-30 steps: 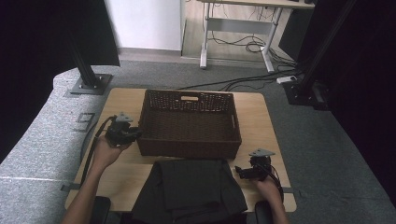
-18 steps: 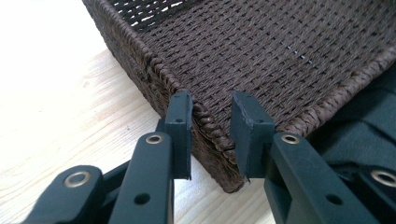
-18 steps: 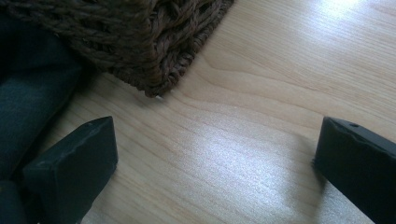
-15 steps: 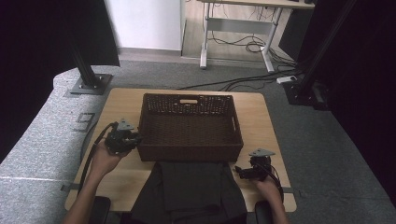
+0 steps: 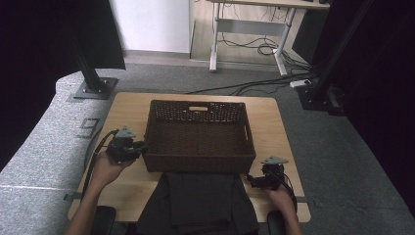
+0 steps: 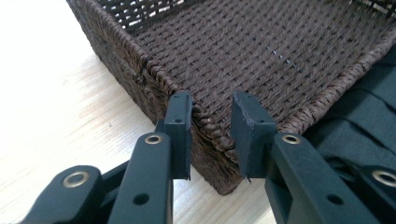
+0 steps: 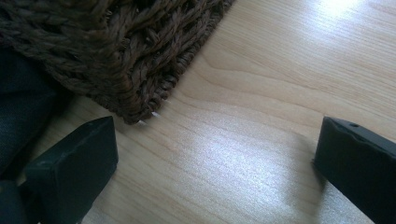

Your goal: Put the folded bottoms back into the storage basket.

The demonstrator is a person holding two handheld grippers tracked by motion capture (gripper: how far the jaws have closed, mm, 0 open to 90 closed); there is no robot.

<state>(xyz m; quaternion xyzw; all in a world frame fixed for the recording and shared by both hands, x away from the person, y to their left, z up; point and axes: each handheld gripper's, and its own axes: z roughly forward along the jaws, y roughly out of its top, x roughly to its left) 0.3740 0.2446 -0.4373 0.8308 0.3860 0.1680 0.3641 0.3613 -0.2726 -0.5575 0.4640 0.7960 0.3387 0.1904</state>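
Observation:
A dark brown wicker basket (image 5: 198, 161) stands empty in the middle of the wooden table (image 5: 272, 128). My left gripper (image 5: 141, 147) is at its front-left corner. In the left gripper view the left gripper (image 6: 212, 116) has its jaws narrowed around the basket's side wall (image 6: 205, 122), one jaw outside and one inside. My right gripper (image 5: 252, 181) rests low by the basket's front-right corner. Its jaws (image 7: 215, 154) are wide open over bare wood, beside the basket's corner (image 7: 135, 88). A dark folded cloth (image 5: 200, 200) lies against the basket's front.
The table's front edge is just behind both hands. Grey carpet surrounds the table. Black stand bases (image 5: 95, 88) sit on the floor at the far left and far right, and a desk frame with cables (image 5: 249, 46) stands beyond.
The basket has slid a little toward the table's front edge, and the left gripper moved with it along the left side. The right gripper has stayed in place.

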